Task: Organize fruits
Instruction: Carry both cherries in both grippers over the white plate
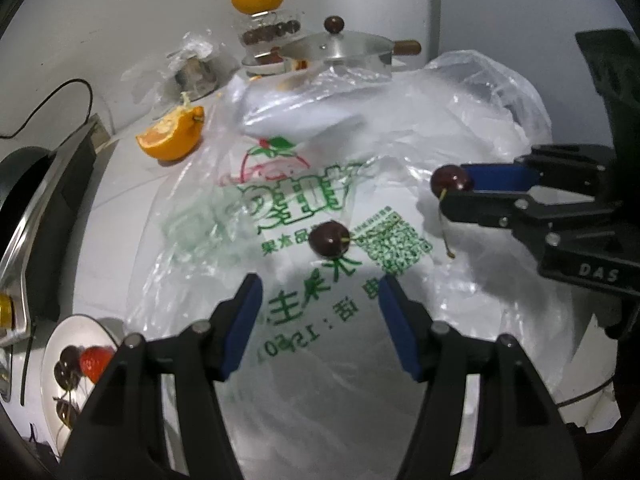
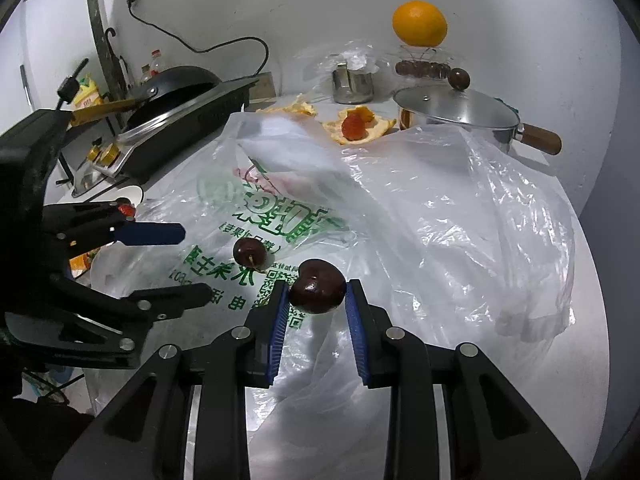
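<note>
open run of flat printed bag at lower centre, blocked only by a loose cherry mid-frame, crumpled plastic upper right, lidded pot and orange wedge behind.

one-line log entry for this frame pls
right gripper: shut on held cherry | left gripper: open, empty, behind loose cherry | loose cherry: on plastic bag | plate: cherries, strawberry

Each hand-held gripper is black angular plastic with silver screws, blue finger pads and white "DAS" lettering.
</note>
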The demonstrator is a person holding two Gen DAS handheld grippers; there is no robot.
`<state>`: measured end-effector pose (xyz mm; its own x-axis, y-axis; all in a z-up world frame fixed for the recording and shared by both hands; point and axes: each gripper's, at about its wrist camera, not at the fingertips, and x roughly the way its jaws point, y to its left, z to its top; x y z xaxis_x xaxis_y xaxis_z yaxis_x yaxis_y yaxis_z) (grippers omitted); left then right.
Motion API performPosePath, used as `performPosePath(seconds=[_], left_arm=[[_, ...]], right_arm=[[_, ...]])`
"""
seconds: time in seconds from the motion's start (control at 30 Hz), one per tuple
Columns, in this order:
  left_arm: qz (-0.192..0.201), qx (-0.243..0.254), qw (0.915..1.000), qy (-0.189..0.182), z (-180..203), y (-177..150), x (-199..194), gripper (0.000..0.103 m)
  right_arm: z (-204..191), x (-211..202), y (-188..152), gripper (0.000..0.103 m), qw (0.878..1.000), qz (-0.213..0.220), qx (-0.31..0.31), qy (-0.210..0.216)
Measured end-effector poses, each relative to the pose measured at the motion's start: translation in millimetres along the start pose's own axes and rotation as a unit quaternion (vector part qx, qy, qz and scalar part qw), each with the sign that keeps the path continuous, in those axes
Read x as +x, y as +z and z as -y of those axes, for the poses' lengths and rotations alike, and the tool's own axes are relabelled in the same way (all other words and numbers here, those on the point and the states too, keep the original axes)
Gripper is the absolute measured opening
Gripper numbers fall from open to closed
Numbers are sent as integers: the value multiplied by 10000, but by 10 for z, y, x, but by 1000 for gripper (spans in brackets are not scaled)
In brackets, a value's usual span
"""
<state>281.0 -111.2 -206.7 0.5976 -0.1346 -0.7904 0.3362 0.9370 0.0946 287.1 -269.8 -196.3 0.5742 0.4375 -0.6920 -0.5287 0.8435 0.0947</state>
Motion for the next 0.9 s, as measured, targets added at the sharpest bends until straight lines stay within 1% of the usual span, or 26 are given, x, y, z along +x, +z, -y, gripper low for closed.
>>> performPosePath(seconds=[0.33,0.47,0.67,0.7,0.73,0.9], left_arm=[[-301,307,9990,88,79,119,301,62],[-271,306,9991,90,43,161,350,62],[-250,290,9993,-53,-6,261,439,61],[-240,274,9993,-76,-8,275,451,60],[-214,223,9994,-147,-28,287,467,54],[-207,129,9992,-309,-50,339,510,40]], right_arm=[[134,46,35,31,9999,55,106,82],[163,68,34,31,9998,63,140,146],[200,86,49,31,9996,96,187,197],[203,87,51,31,9996,102,182,196],[206,87,53,31,9996,110,180,196],[206,91,59,31,9995,130,205,197]])
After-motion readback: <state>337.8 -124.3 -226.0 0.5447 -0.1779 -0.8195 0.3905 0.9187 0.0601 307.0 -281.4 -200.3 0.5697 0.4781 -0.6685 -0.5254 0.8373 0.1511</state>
